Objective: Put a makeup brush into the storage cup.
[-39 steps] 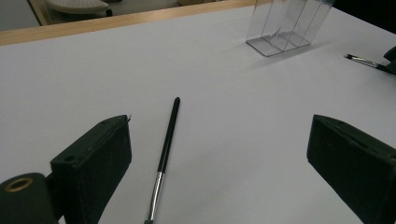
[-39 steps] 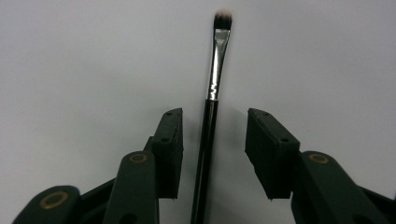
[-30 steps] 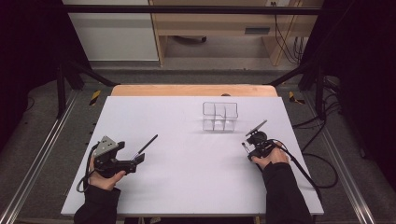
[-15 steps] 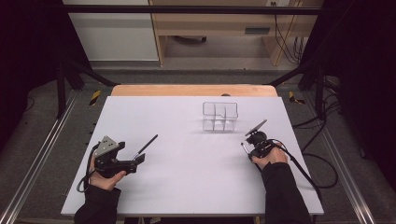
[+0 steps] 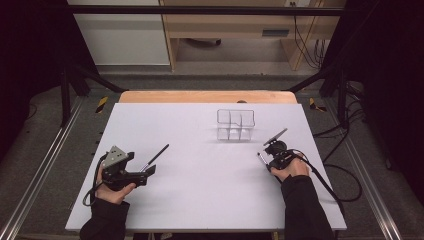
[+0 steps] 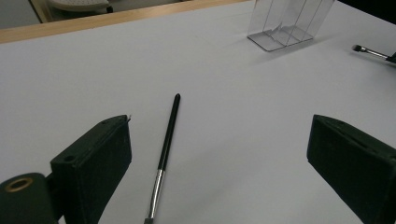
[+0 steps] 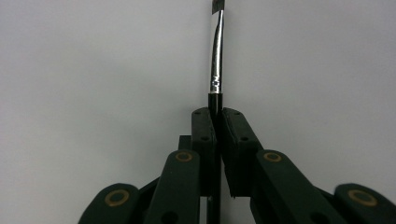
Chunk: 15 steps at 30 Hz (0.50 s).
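A black-handled makeup brush (image 6: pixel 166 140) with a silver ferrule lies on the white table (image 5: pixel 200 200), between the wide-apart jaws of my left gripper (image 6: pixel 219 135). In the high view that brush (image 5: pixel 156 156) points away to the right from the open left gripper (image 5: pixel 147 171). My right gripper (image 7: pixel 215 112) is shut on a second brush (image 7: pixel 215 70), whose ferrule and bristle end stick out past the jaws. The high view shows the right gripper (image 5: pixel 270 156) near the table's right side, with the brush handle (image 5: pixel 277 136) slanting up behind it. A clear plastic organizer (image 5: pixel 235 124) stands just beyond.
The clear organizer (image 6: pixel 289 23) has several upright compartments with nothing in them. A wooden strip (image 5: pixel 205 96) runs along the table's far edge. Black frame rails and cables flank the table. The person's sleeves come in from the bottom.
The right gripper has shifted very slightly toward the left with its brush. The left gripper and the brush lying by it have not moved.
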Each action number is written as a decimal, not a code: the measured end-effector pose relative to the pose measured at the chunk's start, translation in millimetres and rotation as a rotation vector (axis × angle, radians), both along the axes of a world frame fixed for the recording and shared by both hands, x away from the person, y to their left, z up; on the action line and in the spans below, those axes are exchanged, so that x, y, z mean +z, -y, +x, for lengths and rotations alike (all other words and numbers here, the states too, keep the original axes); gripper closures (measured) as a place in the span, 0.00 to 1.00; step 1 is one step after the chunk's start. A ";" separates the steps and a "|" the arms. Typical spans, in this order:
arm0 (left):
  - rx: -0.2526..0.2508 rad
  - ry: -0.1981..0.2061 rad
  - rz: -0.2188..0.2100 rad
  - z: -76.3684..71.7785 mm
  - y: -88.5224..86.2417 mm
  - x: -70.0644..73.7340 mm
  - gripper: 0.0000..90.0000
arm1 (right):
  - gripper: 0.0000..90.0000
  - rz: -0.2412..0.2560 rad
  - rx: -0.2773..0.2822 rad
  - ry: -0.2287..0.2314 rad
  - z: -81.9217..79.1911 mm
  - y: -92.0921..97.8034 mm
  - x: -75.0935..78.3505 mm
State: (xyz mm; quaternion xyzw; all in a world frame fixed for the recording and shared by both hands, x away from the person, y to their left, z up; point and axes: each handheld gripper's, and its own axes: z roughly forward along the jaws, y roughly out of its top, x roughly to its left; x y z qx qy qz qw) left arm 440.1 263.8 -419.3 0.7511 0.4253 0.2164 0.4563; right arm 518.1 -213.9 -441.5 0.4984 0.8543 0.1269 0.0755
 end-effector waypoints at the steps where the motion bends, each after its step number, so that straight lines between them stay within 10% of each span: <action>1: 0.000 0.002 0.000 -0.1 -0.2 0.3 0.06 | 0.94 0.008 0.003 0.010 -2.7 1.2 3.2; 15: 0.000 0.004 -0.004 -1.3 0.3 1.0 0.06 | 0.94 0.127 0.008 0.147 -20.9 6.7 26.9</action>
